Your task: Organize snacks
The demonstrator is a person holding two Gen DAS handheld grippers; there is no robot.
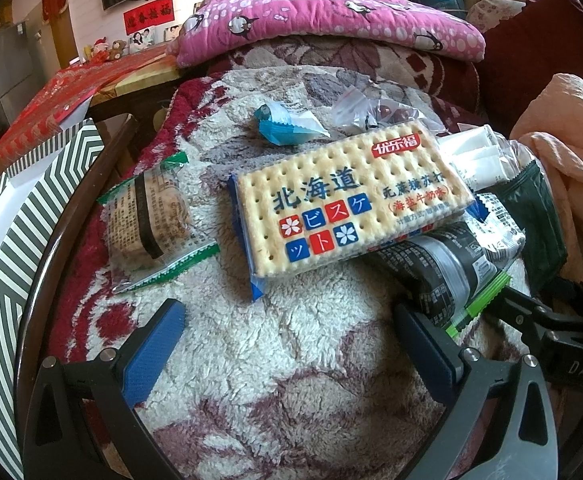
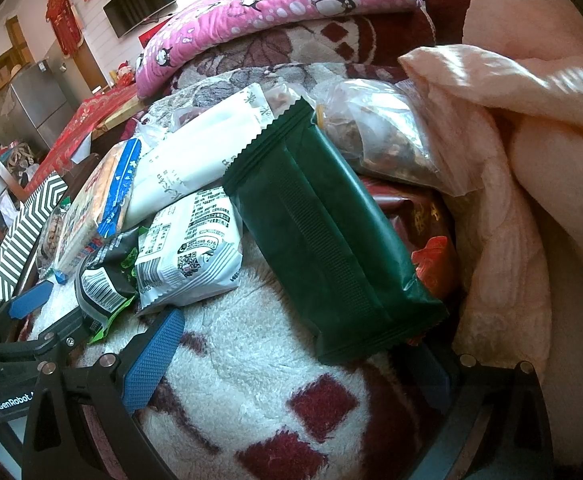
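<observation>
At the centre of the left wrist view, the cracker pack (image 1: 351, 196) lies flat on a fleecy patterned blanket (image 1: 275, 344), its lower right edge overlapping a black-and-grey packet with a green seal (image 1: 447, 276). The left tool (image 1: 287, 340) sits at the bottom of that frame with its blue pads spread wide and nothing between them; its right pad (image 1: 423, 344) is just beside the black-and-grey packet. To the left lies a green-edged wrapped cake (image 1: 151, 220), and toward the upper middle a small blue-and-white candy (image 1: 283, 124).

In the right wrist view the right tool (image 2: 299, 360) is also wide open and empty, with the dark green packet (image 2: 323, 232) running diagonally through the frame's centre, its lower end reaching down between the pads. A white printed packet (image 2: 189, 252) lies left of it and a clear bag of brown snacks (image 2: 379, 136) at upper right, against a pink cover (image 2: 531, 160).

The snacks are heaped and overlapping, so closing on one could likely drag or tip a neighbour; the cracker pack would probably shift if the packet beneath it were pulled. The soft pile may let a pad catch fleece instead of wrapper. The two tools are close together, as the left tool appears at the lower left of the right view, so a collision seems possible. A firm squeeze could crush the crackers.
</observation>
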